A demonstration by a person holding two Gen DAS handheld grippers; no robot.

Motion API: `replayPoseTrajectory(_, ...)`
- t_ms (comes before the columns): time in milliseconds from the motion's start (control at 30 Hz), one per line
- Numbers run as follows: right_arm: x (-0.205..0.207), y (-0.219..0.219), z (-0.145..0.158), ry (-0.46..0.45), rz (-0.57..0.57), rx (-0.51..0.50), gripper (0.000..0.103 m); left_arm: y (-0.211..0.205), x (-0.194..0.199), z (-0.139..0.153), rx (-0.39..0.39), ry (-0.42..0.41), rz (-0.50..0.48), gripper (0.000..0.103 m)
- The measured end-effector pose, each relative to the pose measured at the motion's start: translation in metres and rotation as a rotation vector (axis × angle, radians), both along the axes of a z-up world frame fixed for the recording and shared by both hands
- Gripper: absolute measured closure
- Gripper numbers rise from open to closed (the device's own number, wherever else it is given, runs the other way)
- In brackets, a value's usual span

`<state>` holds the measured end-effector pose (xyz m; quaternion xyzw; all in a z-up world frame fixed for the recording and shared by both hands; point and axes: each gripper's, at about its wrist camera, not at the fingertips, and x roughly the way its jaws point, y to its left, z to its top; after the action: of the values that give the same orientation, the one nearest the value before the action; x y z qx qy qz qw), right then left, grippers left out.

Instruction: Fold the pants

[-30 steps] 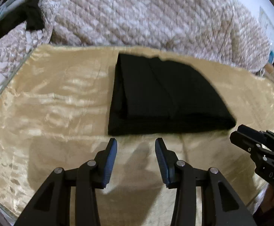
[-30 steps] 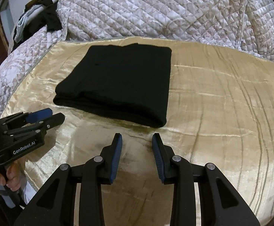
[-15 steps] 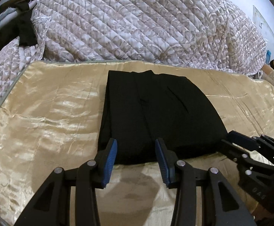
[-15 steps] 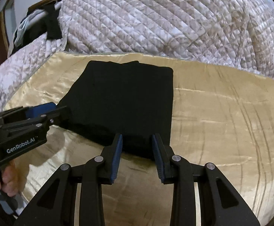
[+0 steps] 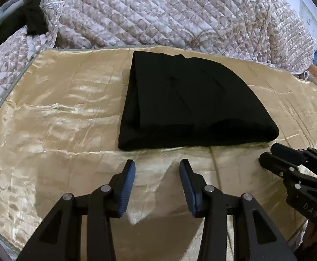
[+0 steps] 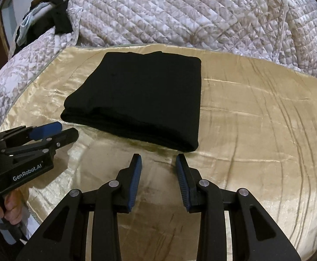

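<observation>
The pants (image 5: 186, 106) are black matt cloth. They lie on a golden satin sheet (image 5: 60, 117), glossy and wrinkled. The quilt (image 5: 169, 13) behind is stitched, padded fabric. The left gripper (image 5: 157, 169) looks like matt black plastic with ribbed blue pads (image 5: 128, 187).

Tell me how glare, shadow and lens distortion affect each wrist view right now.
Left wrist view: bright glare streaks on the gold satin cloth; the black pants show almost no fold detail; fisheye bends the quilt. Right wrist view: softer sheen, dark corners, and a shadow under the left hand-held gripper.
</observation>
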<state>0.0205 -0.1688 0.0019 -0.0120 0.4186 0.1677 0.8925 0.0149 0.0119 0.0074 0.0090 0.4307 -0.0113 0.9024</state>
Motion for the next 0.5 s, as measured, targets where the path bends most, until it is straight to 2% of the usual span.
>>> replayPoseTrajectory(200,0.0002,0.0003,-0.002,0.009,-0.001,0.009,0.065,0.0034,0.0019,-0.0029,0.017,0.002,0.023,0.042)
replayPoseTrajectory(333,0.0013,0.0006,-0.0029,0.01,0.013,0.012,0.057,0.0059,0.0026,-0.0035,0.016,0.002,0.028,0.039)
replayPoseTrajectory(500,0.0005,0.0034,-0.0034,0.002,0.027,-0.003,0.053,0.0066,0.0027,-0.0034,0.021,0.002,0.026,0.034)
